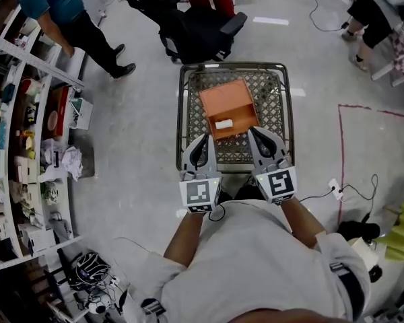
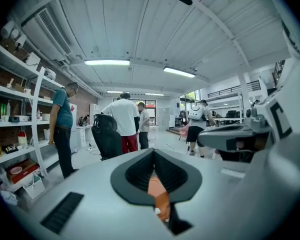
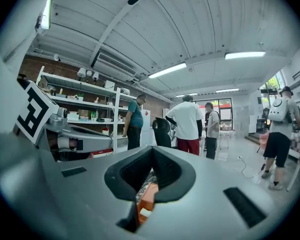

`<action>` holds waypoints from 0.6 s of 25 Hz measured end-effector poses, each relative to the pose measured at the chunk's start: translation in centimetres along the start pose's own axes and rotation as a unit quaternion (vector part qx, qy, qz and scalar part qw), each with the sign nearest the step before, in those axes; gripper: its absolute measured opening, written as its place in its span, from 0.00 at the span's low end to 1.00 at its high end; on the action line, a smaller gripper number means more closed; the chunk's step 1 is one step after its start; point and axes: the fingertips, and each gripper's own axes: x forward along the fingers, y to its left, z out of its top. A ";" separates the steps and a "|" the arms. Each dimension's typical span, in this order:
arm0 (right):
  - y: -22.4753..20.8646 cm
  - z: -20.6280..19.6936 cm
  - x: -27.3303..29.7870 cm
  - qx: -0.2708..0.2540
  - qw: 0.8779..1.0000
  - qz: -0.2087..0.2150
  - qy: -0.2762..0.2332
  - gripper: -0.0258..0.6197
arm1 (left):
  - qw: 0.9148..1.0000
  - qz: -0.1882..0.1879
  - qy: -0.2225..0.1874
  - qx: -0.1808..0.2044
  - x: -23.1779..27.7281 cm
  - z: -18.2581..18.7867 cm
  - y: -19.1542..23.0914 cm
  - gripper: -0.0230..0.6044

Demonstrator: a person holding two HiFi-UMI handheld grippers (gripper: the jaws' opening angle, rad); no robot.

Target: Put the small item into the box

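An orange box point(image 1: 229, 106) lies open in the wire shopping cart point(image 1: 186, 106), with a small white item point(image 1: 223, 124) inside near its front edge. My left gripper point(image 1: 206, 138) and right gripper point(image 1: 254, 132) sit side by side at the cart's near end, tips pointing at the box, both shut and holding nothing. In the left gripper view the left gripper point(image 2: 153, 151) shows its jaws closed; the box point(image 2: 157, 191) peeks through below them. The right gripper point(image 3: 152, 150) looks the same in the right gripper view, with the box point(image 3: 149, 196) and white item point(image 3: 145, 212) beneath.
Stocked shelves point(image 1: 27, 147) run along the left, where a person in a teal shirt point(image 1: 67, 19) stands. A black office chair point(image 1: 195, 29) sits beyond the cart. Red floor tape point(image 1: 340, 153) and cables point(image 1: 350, 190) lie to the right. Several people stand further off.
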 end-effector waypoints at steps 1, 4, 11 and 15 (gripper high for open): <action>0.1 0.4 0.0 -0.002 1.000 -0.004 -0.003 0.04 | 1.000 -0.001 -0.004 0.001 -0.1 0.4 0.2 0.05; 0.3 1.3 0.2 -0.006 1.000 -0.012 -0.006 0.04 | 1.000 -0.006 -0.014 -0.002 -0.3 0.9 0.7 0.05; 1.1 2.2 0.4 -0.003 1.000 -0.013 -0.008 0.04 | 0.999 -0.026 -0.023 -0.001 -0.6 1.4 0.6 0.05; 1.2 2.1 0.5 -0.006 1.000 -0.015 -0.010 0.04 | 0.999 -0.033 -0.023 -0.002 -0.3 1.2 0.6 0.05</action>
